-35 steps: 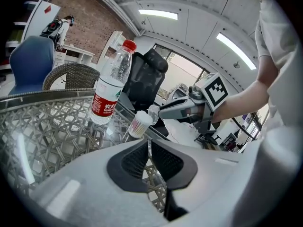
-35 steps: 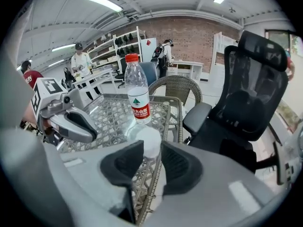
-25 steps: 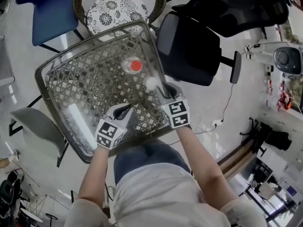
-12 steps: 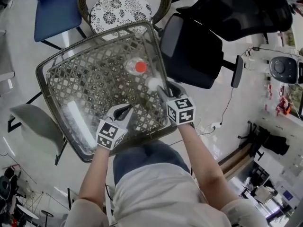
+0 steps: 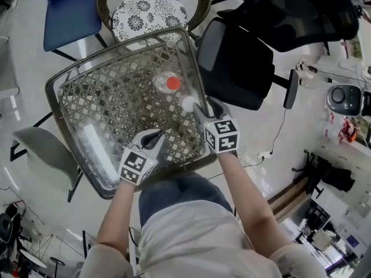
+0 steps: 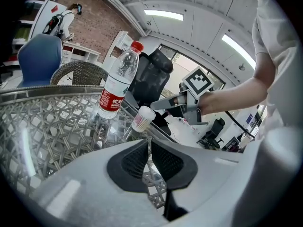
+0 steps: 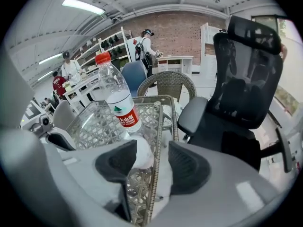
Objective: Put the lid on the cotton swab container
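My right hand-held gripper, jaws just opening apart, straddled the lid on the upright container; left hand-held gripper closed.

This is an open office or lab workspace. A mesh office chair, white shelving, a brick wall and strip lights show it.

Head camera looks down — gripper cameras (low, close) share bottle.
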{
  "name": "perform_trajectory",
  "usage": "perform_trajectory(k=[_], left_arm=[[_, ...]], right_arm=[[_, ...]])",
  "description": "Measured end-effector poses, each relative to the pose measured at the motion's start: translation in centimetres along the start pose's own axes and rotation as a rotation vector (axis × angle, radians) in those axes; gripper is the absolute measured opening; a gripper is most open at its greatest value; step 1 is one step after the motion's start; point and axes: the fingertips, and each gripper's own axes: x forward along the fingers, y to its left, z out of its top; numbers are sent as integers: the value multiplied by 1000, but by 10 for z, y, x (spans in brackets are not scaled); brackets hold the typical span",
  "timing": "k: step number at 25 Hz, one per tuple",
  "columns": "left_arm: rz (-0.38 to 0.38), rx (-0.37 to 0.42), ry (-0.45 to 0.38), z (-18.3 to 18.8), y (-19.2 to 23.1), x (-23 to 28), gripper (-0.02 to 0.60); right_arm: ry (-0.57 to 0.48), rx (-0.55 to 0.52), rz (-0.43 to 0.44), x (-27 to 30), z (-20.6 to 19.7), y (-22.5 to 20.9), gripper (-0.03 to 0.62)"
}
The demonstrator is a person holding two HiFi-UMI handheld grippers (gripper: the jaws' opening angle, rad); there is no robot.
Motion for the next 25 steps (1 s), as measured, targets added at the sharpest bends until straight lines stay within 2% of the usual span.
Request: perform_trajectory(k=[12, 19, 25], left_arm=[[15, -3, 5, -4, 2, -3, 6], [16, -2, 0, -3, 2, -6, 6], [36, 9, -9, -1, 3, -10, 6]], right_arm=[[29, 4, 3, 19, 6, 6, 202], [-1, 64, 14, 20, 3, 5, 214], [-14, 63, 1, 18, 4, 3, 221]])
